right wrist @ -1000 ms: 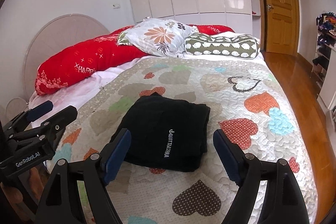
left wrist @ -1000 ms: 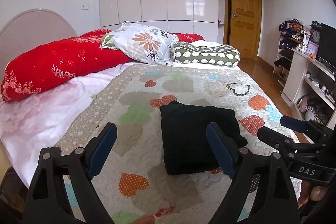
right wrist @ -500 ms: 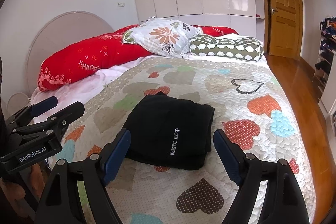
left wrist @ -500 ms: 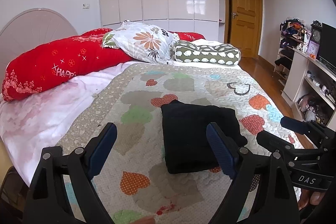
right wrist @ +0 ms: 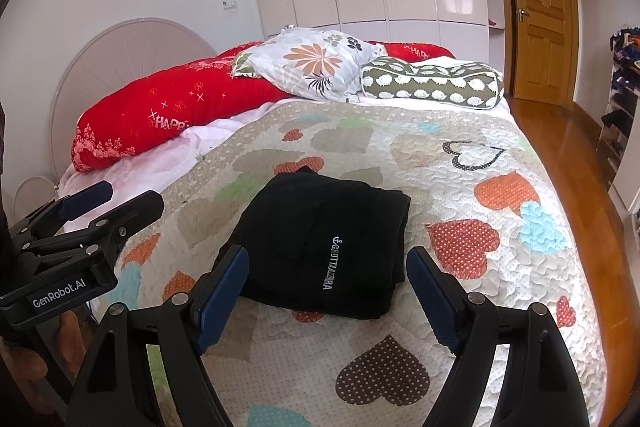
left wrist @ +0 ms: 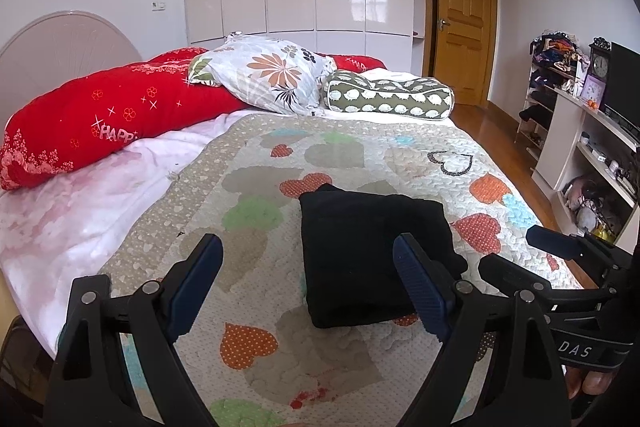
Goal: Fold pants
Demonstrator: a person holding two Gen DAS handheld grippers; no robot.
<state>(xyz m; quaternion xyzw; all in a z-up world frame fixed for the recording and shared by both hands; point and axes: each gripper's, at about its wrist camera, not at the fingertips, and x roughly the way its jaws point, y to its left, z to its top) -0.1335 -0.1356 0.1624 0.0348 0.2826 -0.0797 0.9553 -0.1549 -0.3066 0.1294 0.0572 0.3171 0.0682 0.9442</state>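
Note:
The black pants (left wrist: pixel 368 251) lie folded into a compact rectangle on the heart-patterned quilt (left wrist: pixel 280 155); in the right wrist view (right wrist: pixel 324 247) white lettering shows on top. My left gripper (left wrist: pixel 308 267) is open and empty, held above the quilt just short of the pants' near left edge. My right gripper (right wrist: pixel 326 281) is open and empty, held above the pants' near edge. Each gripper shows in the other's view, the right one (left wrist: pixel 532 259) and the left one (right wrist: pixel 108 203), apart from the pants.
A red bolster (left wrist: pixel 100 119), a floral pillow (left wrist: pixel 268 75) and a green patterned pillow (left wrist: pixel 392 99) lie at the head of the bed. White shelves (left wrist: pixel 580 147) stand at the right, a wooden door (left wrist: pixel 460 27) behind, wood floor (right wrist: pixel 580 155) beside the bed.
Both grippers have drawn back and up slightly from the folded pants. The pants have not moved.

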